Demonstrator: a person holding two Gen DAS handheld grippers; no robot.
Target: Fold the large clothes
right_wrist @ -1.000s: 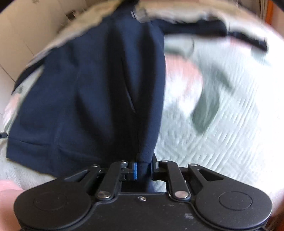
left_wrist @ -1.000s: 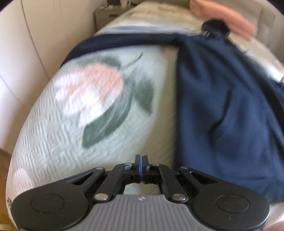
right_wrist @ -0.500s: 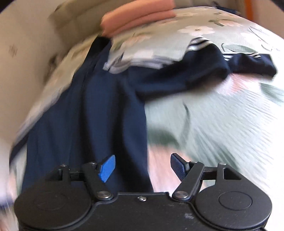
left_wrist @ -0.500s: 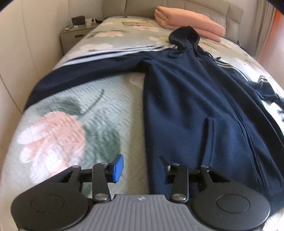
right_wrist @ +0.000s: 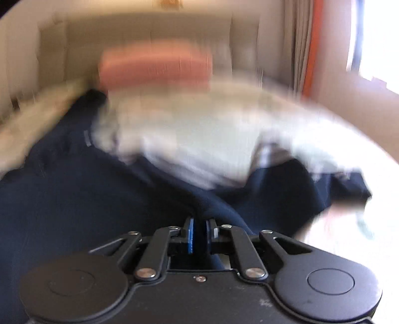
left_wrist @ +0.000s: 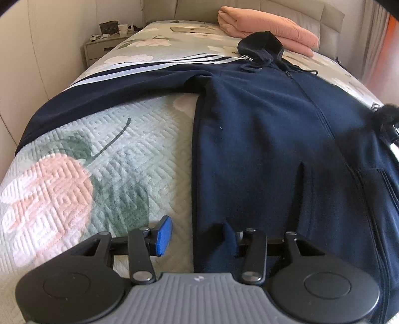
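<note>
Navy hoodie [left_wrist: 261, 139] spread flat, right claw [right_wrist: 199, 235] pinching its fabric

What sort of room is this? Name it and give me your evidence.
Most likely a bedroom. A bed with a floral quilted bedspread fills the view, an upholstered headboard stands behind it, and a nightstand sits beside it. A navy zip hoodie lies spread on the bed.

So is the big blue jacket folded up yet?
Not yet. The navy hoodie lies spread flat on the bed, zipped, with one sleeve stretched straight out sideways.
</note>
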